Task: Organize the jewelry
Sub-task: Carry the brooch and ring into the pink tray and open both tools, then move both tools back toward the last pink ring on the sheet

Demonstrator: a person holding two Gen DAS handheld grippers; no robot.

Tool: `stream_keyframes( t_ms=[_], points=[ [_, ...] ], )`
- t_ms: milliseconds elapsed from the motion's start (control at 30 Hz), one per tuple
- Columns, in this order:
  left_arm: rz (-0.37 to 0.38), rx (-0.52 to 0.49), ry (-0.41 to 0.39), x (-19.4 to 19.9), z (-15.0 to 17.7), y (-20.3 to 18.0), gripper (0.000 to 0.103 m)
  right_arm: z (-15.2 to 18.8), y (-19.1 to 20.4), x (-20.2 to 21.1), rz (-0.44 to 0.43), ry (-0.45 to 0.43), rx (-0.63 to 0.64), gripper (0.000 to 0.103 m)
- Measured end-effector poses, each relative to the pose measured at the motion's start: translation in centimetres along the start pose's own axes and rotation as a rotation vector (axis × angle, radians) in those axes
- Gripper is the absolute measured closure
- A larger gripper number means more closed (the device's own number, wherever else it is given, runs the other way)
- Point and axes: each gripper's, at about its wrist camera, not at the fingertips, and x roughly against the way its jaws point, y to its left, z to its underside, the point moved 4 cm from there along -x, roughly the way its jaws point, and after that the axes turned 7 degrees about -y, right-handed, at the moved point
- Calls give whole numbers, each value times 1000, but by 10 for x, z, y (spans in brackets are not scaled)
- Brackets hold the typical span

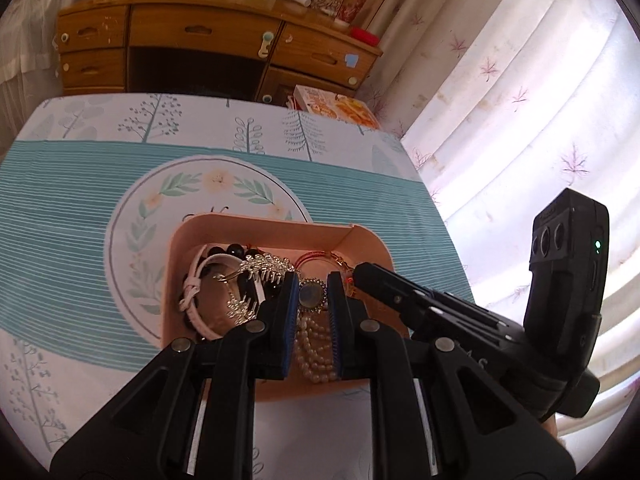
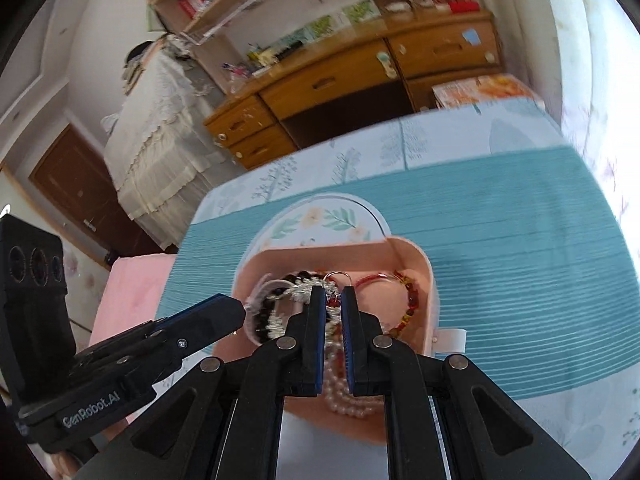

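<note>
A pink open box (image 1: pixel 276 230) sits on the table and holds tangled jewelry: a pearl strand (image 1: pixel 316 350), a round rhinestone pendant (image 1: pixel 311 295), a silver leaf piece (image 1: pixel 256 270), a white strap bracelet (image 1: pixel 196 296), black beads and a red cord bangle (image 1: pixel 316 258). My left gripper (image 1: pixel 313 280) hovers over the box, jaws slightly apart with the pendant between them. My right gripper (image 2: pixel 333 294) is also over the box (image 2: pixel 424 272), jaws narrowly apart above the pearls (image 2: pixel 344 400); an amber bead bracelet (image 2: pixel 412 300) lies to its right. Each gripper shows in the other's view.
The box stands on a teal and white leaf-print tablecloth (image 1: pixel 60 200). A wooden desk with drawers (image 1: pixel 200 40) stands behind the table. Curtains (image 1: pixel 520 100) hang on the right. A printed carton (image 1: pixel 340 106) sits by the table's far edge.
</note>
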Motion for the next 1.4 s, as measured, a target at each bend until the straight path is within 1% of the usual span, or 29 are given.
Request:
stream_keyframes(
  t_ms=[67,167,233,300,367,400,433,500,633,900,1033,1200,1300,1400],
  points=[
    [1,0,10,-11,0,-2,91,4,-9,-8,3,-5,-25,95],
    [-3,-22,15,-24,-1,-9,91,5,-16,-6,-2,-39,-42,95],
    [-8,-31,12,-31,-2,-12,91,7,-16,0,14,-64,-39,94],
    [-13,-49,27,-35,-1,-15,90,6,-17,6,27,-83,-31,92],
    [-17,-63,48,-39,1,-18,85,7,-17,15,40,-105,-22,89],
    [-19,-62,50,-39,1,-17,76,8,-18,20,44,-113,-19,88],
    [-24,-58,48,-38,1,-15,64,9,-19,24,48,-122,-17,87],
    [-29,-41,30,-32,2,-12,55,11,-20,32,49,-127,-18,87],
    [-26,-26,18,-11,4,-6,54,21,-22,42,46,-123,-20,86],
    [-120,-97,-24,53,30,6,54,59,-5,77,38,-127,35,86],
    [-176,-120,-59,92,50,17,54,85,16,97,28,-122,88,86],
    [-201,-159,-105,137,83,24,53,119,45,118,1,-105,151,86],
    [-211,-210,-132,157,105,22,47,138,62,128,-12,-92,187,86],
    [-221,-279,-135,171,129,18,46,162,76,139,-26,-77,223,86]
  ],
)
